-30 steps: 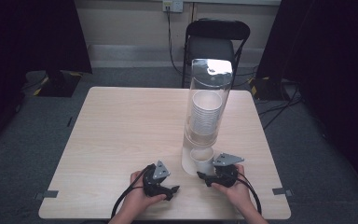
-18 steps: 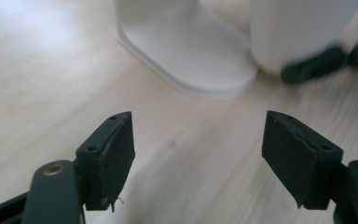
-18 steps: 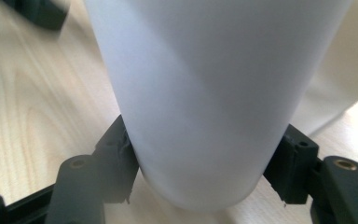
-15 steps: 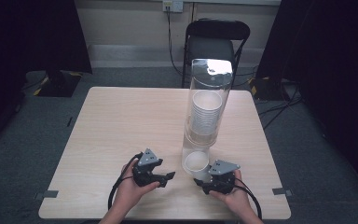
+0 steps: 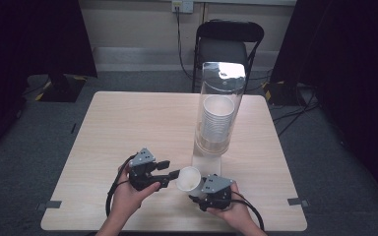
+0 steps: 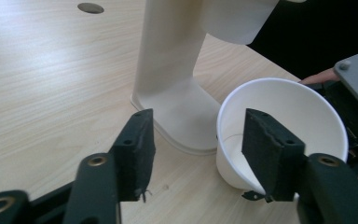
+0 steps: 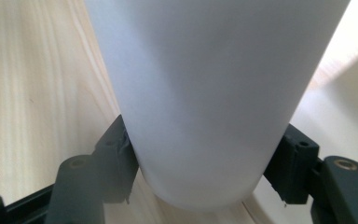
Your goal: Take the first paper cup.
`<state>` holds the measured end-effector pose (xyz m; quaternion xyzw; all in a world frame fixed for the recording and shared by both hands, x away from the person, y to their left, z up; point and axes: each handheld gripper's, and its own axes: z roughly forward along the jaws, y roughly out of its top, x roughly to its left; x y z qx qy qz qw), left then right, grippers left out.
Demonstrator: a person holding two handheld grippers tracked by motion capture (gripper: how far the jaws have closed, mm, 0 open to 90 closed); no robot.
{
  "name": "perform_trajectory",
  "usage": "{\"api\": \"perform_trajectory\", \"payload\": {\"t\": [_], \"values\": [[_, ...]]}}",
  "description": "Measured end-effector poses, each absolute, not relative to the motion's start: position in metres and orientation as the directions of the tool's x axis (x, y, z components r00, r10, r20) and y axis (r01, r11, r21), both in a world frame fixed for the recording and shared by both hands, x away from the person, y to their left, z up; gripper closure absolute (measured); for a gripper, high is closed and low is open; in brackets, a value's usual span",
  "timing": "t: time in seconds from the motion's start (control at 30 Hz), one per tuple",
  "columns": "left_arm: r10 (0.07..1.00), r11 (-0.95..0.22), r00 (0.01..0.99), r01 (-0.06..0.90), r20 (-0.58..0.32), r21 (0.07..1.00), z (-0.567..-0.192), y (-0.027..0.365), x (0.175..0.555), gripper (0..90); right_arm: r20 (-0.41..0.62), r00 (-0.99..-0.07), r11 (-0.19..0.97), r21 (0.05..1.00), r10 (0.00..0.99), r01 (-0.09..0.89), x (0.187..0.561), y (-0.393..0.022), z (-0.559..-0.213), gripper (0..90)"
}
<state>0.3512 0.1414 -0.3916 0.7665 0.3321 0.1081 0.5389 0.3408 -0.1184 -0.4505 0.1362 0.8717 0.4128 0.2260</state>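
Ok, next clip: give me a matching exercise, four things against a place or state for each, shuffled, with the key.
Things:
1. paper cup
2. cup stack
3. left tool
4. folding chair

Places or states:
A. behind the table's far edge
B. inside the clear dispenser tube
C. clamped between the right tool's jaws
D. jaws partly apart, one jaw inside the cup's mouth, just been closing

Pairs: 1-C, 2-B, 3-D, 4-A
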Motion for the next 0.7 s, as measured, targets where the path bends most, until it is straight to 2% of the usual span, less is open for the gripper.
{"api": "perform_trajectory", "payload": {"t": [0.13, 0.2, 0.3, 0.47, 0.53, 0.67, 0.7], "values": [[0.627, -0.208, 0.751, 0.42, -0.209, 0.883, -0.393, 0.144, 0.351, 63.2, -0.284, -0.871, 0.607, 0.795, 0.401, 0.02, 0.338, -0.11, -0.449, 35.0], [0.611, -0.191, 0.744, 0.469, -0.269, 0.863, -0.395, 0.147, 0.351, 70.7, -0.282, -0.884, 0.595, 0.804, 0.373, -0.005, 0.336, -0.103, -0.448, 34.9], [0.611, -0.2, 0.735, 0.503, -0.294, 0.841, -0.397, 0.149, 0.35, 82.4, -0.277, -0.889, 0.589, 0.808, 0.365, -0.01, 0.335, -0.097, -0.448, 34.6], [0.614, -0.173, 0.704, 0.562, -0.357, 0.809, -0.392, 0.155, 0.348, 86.0, -0.267, -0.894, 0.584, 0.812, 0.361, -0.007, 0.337, -0.09, -0.451, 33.1], [0.643, -0.168, 0.687, 0.557, -0.338, 0.813, -0.391, 0.16, 0.347, 86.3, -0.269, -0.882, 0.581, 0.814, 0.388, 0.007, 0.338, -0.09, -0.45, 27.0], [0.668, -0.135, 0.654, 0.576, -0.355, 0.806, -0.391, 0.171, 0.35, 86.3, -0.238, -0.871, 0.56, 0.827, 0.43, 0.051, 0.342, -0.096, -0.448, 24.6], [0.712, -0.123, 0.611, 0.593, -0.346, 0.795, -0.392, 0.18, 0.352, 86.1, -0.218, -0.862, 0.546, 0.834, 0.458, 0.079, 0.345, -0.103, -0.447, 23.9]]}}
